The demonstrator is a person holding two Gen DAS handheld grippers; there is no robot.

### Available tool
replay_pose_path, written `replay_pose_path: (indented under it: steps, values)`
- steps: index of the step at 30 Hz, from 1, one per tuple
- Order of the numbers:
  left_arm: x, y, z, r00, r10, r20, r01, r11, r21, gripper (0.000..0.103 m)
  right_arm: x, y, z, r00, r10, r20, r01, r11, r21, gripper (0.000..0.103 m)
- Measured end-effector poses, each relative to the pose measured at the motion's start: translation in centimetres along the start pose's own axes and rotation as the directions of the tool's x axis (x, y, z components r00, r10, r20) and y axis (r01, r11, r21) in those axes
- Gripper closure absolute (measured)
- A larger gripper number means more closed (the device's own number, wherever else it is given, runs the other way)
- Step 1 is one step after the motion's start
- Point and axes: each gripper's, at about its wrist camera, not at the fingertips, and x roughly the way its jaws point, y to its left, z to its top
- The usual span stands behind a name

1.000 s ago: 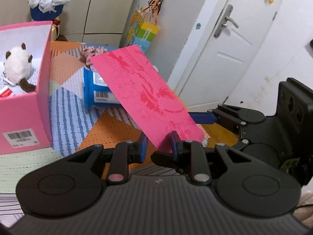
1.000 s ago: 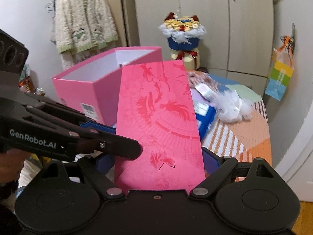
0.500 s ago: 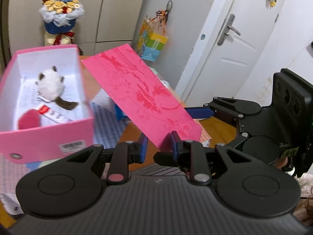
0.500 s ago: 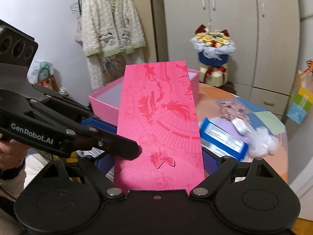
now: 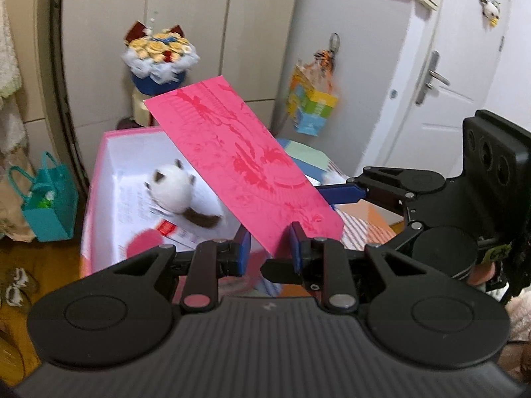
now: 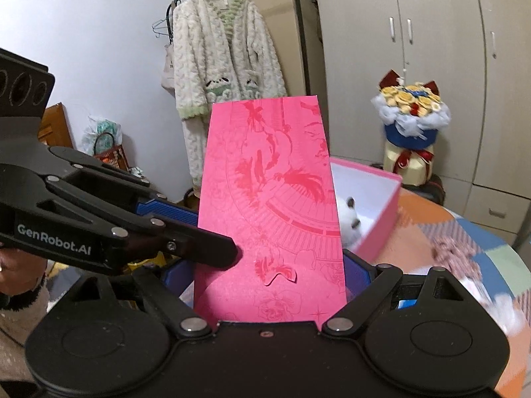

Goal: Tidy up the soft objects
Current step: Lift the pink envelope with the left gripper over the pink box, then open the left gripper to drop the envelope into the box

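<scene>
A flat pink card (image 5: 245, 162) with a red printed pattern hangs in the air, tilted up and away from me. My left gripper (image 5: 269, 248) is shut on its near corner; in the right wrist view its fingers (image 6: 215, 248) clamp the card's left edge. My right gripper (image 6: 265, 275) spans the card (image 6: 268, 199) across its width, one blue pad on each side edge. An open pink box (image 5: 99, 179) stands behind and below the card. Inside it lies a white plush cat (image 5: 172, 189) with dark ears and tail, next to a red round thing (image 5: 144, 242).
The box (image 6: 385, 212) stands on a round table with a patchwork cloth (image 6: 464, 232); blurred white fluffy items (image 6: 497, 308) lie at its right. A flower bouquet (image 6: 411, 112), cupboards, a hanging robe (image 6: 225, 56), a teal bag (image 5: 49, 205) and a white door (image 5: 448, 99) surround it.
Both grippers have risen with the pink card and swung left. The box, earlier at the left, now lies behind and under the card with its inside in view.
</scene>
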Motion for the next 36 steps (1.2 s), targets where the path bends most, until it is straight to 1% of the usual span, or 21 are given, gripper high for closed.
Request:
replay_pose_path:
  steps: [5, 10, 12, 15, 18, 20, 23, 25, 28, 33, 36]
  values:
    - [0.5, 2.5, 2.1, 1.0, 0.027, 0.014, -0.027, 1.0, -0.012, 0.079, 2.4, -0.5, 2.3, 1.0, -0.008, 0.009, 0.008, 1.0, -0.008, 0.011]
    - [2.5, 4.9, 3.7, 0.999, 0.047, 0.017, -0.047, 0.998, -0.04, 0.079, 5.4, -2.1, 3.8, 1.0, 0.002, -0.006, -0.002, 0.999, 0.038, 0.011]
    - [3.6, 6.0, 4.3, 0.998, 0.06, 0.006, -0.059, 0.997, -0.058, 0.079, 7.1, -2.9, 4.3, 0.999, 0.016, -0.031, -0.014, 0.998, 0.056, 0.011]
    - [5.5, 7.5, 5.0, 0.996, 0.089, 0.005, -0.088, 0.992, -0.087, 0.082, 10.0, -4.8, 5.1, 0.994, 0.063, -0.085, -0.055, 0.994, 0.1, 0.011]
    - [7.7, 9.5, 5.8, 0.996, 0.088, -0.019, -0.09, 0.986, -0.137, 0.082, 12.4, -6.2, 5.4, 0.989, 0.081, -0.124, -0.061, 0.985, 0.159, 0.011]
    - [9.1, 10.8, 5.9, 0.996, 0.086, -0.038, -0.091, 0.981, -0.17, 0.082, 13.8, -6.7, 5.5, 0.984, 0.082, -0.155, -0.054, 0.983, 0.175, 0.011]
    - [11.1, 12.4, 5.7, 0.995, 0.083, -0.062, -0.094, 0.97, -0.223, 0.082, 16.4, -8.1, 5.4, 0.97, 0.115, -0.215, -0.064, 0.971, 0.23, 0.011]
    - [12.4, 13.7, 5.6, 0.994, 0.075, -0.082, -0.094, 0.961, -0.259, 0.081, 17.7, -8.6, 5.3, 0.963, 0.123, -0.24, -0.061, 0.966, 0.25, 0.011]
    - [13.9, 14.7, 5.1, 0.991, 0.08, -0.111, -0.108, 0.956, -0.274, 0.081, 19.4, -9.0, 4.8, 0.946, 0.135, -0.295, -0.054, 0.962, 0.266, 0.011]
    - [14.9, 15.5, 4.4, 0.989, 0.064, -0.136, -0.101, 0.953, -0.284, 0.081, 20.0, -8.4, 4.6, 0.941, 0.088, -0.327, -0.017, 0.977, 0.212, 0.011]
    - [15.1, 15.6, 4.1, 0.987, 0.063, -0.146, -0.102, 0.954, -0.282, 0.078, 20.3, -8.1, 4.7, 0.937, 0.061, -0.344, -0.001, 0.985, 0.172, 0.011]
